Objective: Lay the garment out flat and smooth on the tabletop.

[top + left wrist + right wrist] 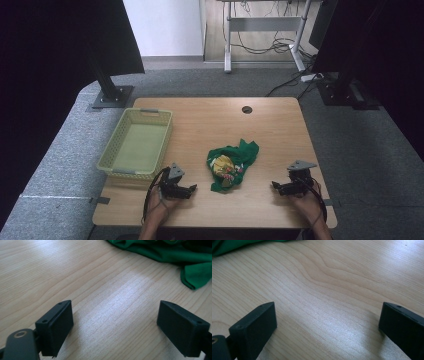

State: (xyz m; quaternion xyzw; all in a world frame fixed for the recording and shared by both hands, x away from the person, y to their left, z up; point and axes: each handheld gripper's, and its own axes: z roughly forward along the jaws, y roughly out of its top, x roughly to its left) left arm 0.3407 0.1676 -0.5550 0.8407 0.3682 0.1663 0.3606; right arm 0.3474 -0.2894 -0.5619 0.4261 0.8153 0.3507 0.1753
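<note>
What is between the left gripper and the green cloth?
Nothing: only bare wooden table. In the left gripper view, the left gripper has wood in front of it up to the green cloth.

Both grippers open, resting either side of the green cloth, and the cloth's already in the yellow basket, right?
Not quite. The green cloth isn't in the yellow basket; the high view shows it crumpled on the table, to the basket's right. The rest holds: the left gripper and right gripper are open, either side of the cloth.
</note>
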